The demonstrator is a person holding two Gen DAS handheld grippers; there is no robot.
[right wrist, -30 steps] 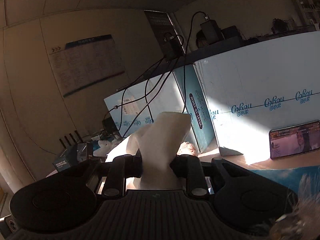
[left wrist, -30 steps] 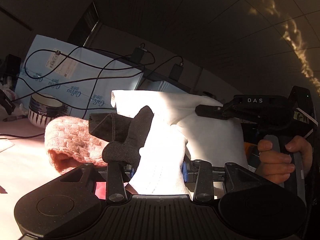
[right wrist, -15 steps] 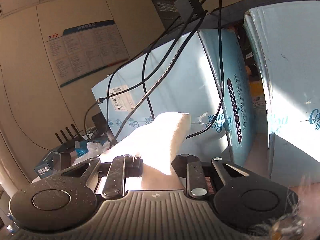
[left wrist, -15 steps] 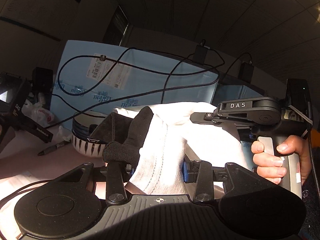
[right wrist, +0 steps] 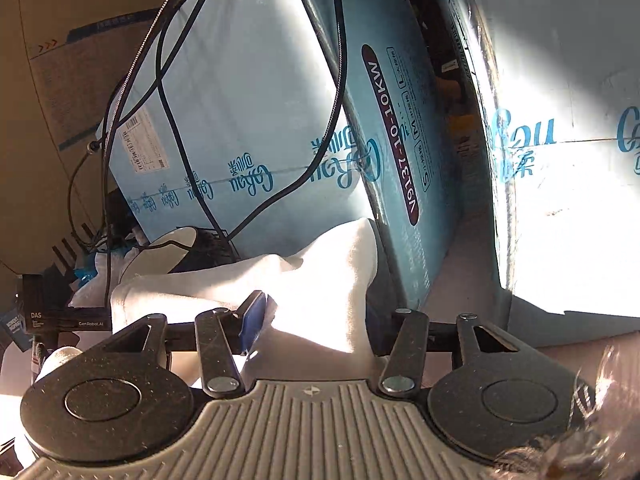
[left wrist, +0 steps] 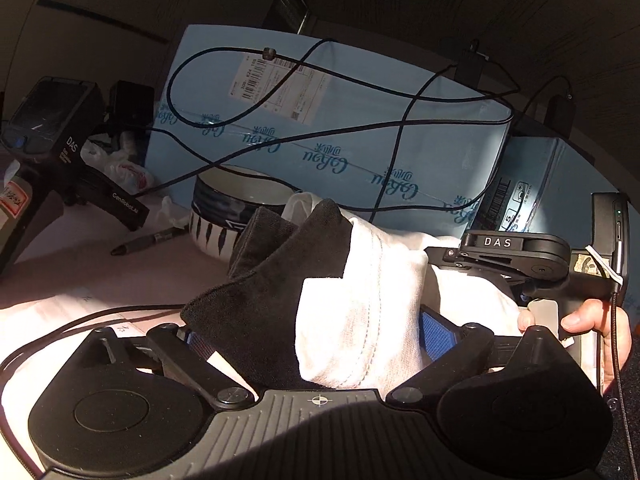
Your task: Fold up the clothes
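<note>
White cloth [left wrist: 360,320], a cotton garment with stitched seams, fills the gap between the blue pads of the left claw [left wrist: 316,332], together with a black knit piece [left wrist: 280,280] that lies against its left side; the jaws stand spread around this bundle, and whether they press it cannot be told. Seen from the right wrist, the same white cloth [right wrist: 320,292] sits between the parted jaws of the right claw [right wrist: 316,320], with the left blue pad [right wrist: 254,320] at the fabric and the right pad mostly hidden behind it, so a firm grip cannot be confirmed. To the right in the left wrist view, a hand [left wrist: 592,328] holds the handle of the right claw [left wrist: 512,252], marked DAS, whose fingers reach over the cloth. Beneath lies the pale worktop [left wrist: 72,256], partly sunlit, carrying a black cable [left wrist: 92,316] and a pen [left wrist: 148,240]. Just behind the garment stands a bowl [left wrist: 240,204] with a dark striped pattern. At far left rests a spare black device [left wrist: 52,120] marked DAS beside a crumpled plastic bag [left wrist: 120,164]. Farthest back stand light blue cartons [left wrist: 360,128] with printed script and a shipping label [left wrist: 276,88], draped with looping black cables [left wrist: 400,120].
</note>
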